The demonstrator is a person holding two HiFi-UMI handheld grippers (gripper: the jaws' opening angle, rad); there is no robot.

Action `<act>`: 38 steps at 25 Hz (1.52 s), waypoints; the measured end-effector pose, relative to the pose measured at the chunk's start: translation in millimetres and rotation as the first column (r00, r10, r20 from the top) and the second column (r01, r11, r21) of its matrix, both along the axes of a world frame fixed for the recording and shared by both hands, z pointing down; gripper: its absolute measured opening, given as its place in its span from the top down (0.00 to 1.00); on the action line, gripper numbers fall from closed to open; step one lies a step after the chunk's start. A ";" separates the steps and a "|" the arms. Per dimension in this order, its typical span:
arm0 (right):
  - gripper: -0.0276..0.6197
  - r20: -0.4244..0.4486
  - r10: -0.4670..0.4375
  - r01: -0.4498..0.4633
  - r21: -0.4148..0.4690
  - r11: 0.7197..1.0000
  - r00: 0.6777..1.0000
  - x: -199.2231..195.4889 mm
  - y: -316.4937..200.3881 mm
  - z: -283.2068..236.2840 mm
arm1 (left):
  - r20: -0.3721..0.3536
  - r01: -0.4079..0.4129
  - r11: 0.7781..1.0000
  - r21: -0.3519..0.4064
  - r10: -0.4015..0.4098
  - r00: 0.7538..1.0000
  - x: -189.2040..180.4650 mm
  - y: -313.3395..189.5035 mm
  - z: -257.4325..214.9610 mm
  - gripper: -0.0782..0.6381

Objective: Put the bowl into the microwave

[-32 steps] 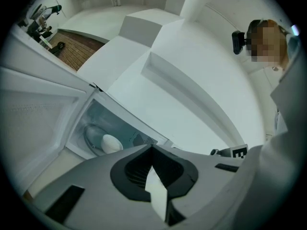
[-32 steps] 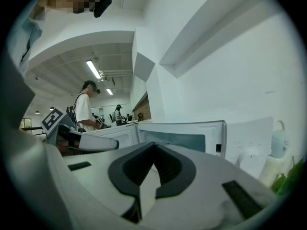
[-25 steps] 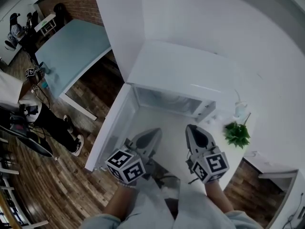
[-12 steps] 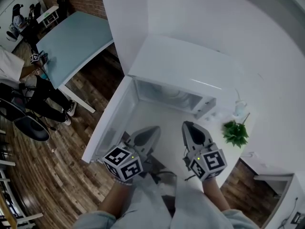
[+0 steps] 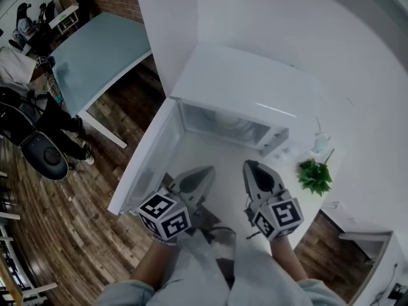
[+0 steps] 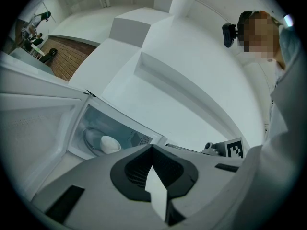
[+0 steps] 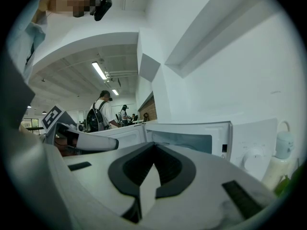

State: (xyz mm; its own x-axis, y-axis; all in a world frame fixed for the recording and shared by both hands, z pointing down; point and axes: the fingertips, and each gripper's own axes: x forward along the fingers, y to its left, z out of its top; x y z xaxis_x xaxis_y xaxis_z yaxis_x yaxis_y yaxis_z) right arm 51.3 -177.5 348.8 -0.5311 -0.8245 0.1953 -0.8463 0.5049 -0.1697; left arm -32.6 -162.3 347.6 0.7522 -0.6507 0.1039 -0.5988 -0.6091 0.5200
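while the bowl [image 6: 109, 144] is sitting inside the open microwave [image 5: 236, 88], i am holding left gripper [image 6: 152, 152] and right gripper [image 7: 153, 150] before it, both jaws pressed together on nothing

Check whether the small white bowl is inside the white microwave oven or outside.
Inside. The left gripper view shows the small white bowl sitting within the white microwave oven, whose door stands open.
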 end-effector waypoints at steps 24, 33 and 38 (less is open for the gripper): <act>0.96 -0.020 -0.041 0.040 -0.015 0.999 0.999 -10.0 1.6 6.8 | 0.011 -0.005 1.000 -0.005 0.005 1.000 1.3 1.9 3.1 0.89; 0.96 -0.025 -0.049 0.048 -0.018 0.999 0.999 -13.0 1.6 8.4 | 0.006 -0.006 1.000 -0.006 0.006 1.000 0.7 1.9 4.2 0.89; 0.96 -0.029 -0.051 0.050 -0.023 0.998 0.998 -14.1 2.0 9.2 | 0.004 -0.008 1.000 -0.008 0.008 1.000 0.8 1.5 4.1 0.89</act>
State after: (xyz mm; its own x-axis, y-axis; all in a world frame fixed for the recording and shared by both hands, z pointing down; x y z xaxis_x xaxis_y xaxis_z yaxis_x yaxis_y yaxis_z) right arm 37.2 -175.5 358.0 -0.5659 -0.7919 0.2294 -0.8245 0.5436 -0.1571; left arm -31.8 -160.8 351.8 0.7568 -0.6439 0.1123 -0.5962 -0.6098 0.5222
